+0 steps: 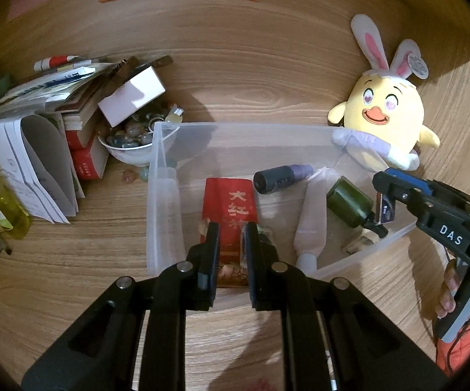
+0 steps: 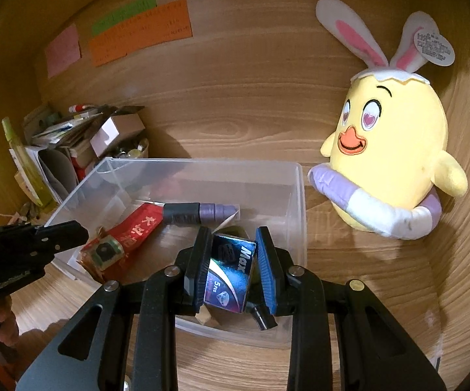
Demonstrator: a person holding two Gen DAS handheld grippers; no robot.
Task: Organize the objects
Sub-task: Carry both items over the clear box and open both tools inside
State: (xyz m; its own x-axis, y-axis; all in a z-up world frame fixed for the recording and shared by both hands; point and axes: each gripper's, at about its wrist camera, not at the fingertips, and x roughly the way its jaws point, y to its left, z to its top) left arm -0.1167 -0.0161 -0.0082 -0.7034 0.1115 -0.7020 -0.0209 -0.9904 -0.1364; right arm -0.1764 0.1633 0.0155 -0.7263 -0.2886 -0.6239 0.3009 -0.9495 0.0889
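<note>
A clear plastic bin [image 1: 156,195] [image 2: 296,202] stands on the wooden desk. My left gripper [image 1: 231,231] [image 2: 80,233] is over the bin's near edge, shut on a red tea packet [image 1: 230,202] [image 2: 137,228] that slopes down into the bin. My right gripper [image 2: 234,233] [image 1: 381,203] hangs over the bin's right side, shut on a small shiny blue box [image 2: 231,273] [image 1: 386,210]. On the bin floor lie a black and purple marker [image 1: 280,179] [image 2: 199,213], a dark green bottle [image 1: 348,205] and a white tube [image 1: 313,224].
A yellow chick plush with rabbit ears [image 1: 384,114] [image 2: 394,150] leans on the back wall right of the bin. Left of the bin are a bowl of stones [image 1: 130,143], a white box [image 1: 132,96], stacked books and papers [image 1: 46,150] and a yellow-green bottle [image 1: 7,208]. A hand [image 1: 449,290] grips the right handle.
</note>
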